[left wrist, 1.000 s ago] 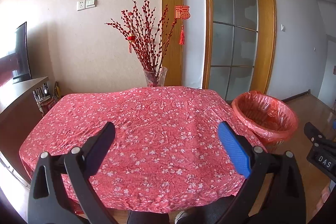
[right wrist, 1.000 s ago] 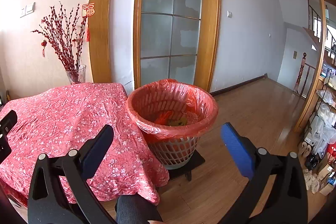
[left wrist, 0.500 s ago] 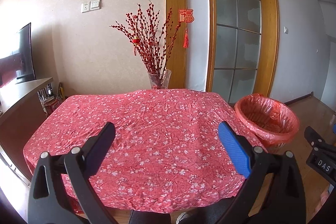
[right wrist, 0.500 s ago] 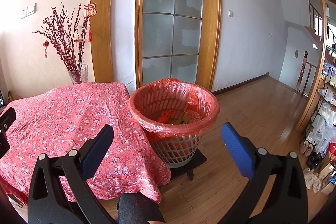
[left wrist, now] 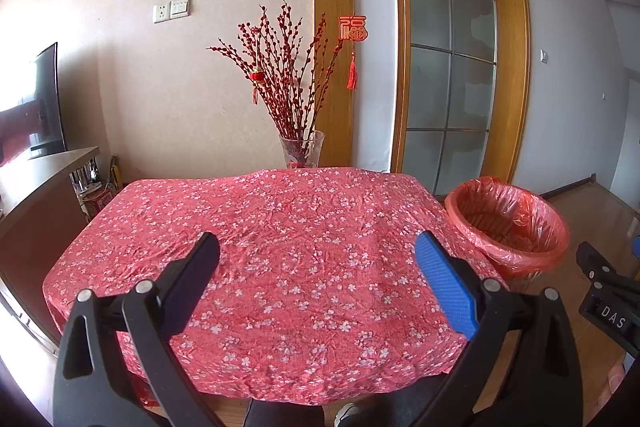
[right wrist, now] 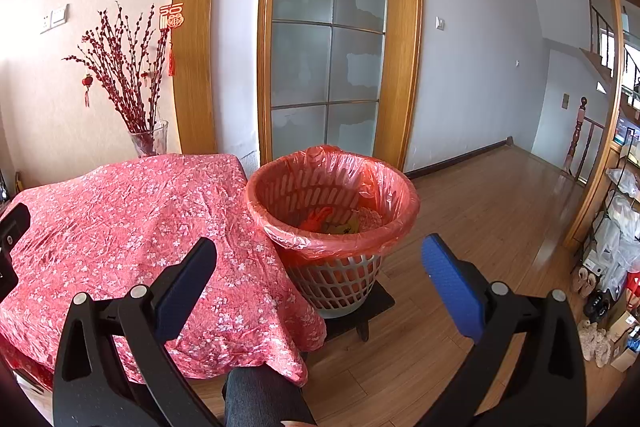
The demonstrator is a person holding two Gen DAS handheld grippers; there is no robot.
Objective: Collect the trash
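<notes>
While the left gripper point(left wrist: 316, 255) is held over the table point(left wrist: 280, 227) with its fingers spread apart and nothing between them, the right gripper point(right wrist: 320, 259) is held the same way, empty, before the bin point(right wrist: 332, 227). A red flowered cloth point(right wrist: 120, 227) is draped over the table, bare of objects. The bin, lined with a red bag, is set on a wooden floor point(right wrist: 480, 207) just beside the table; trash point(right wrist: 340, 223) is seen at its bottom. A vase point(left wrist: 302, 147) of red branches is seen behind the table, by a glazed door point(right wrist: 328, 67).

White lattice waste basket point(right wrist: 334, 279), upright, red bag liner point(right wrist: 372, 187), trash point(right wrist: 340, 221) inside, just beside the table point(right wrist: 120, 219)
</notes>
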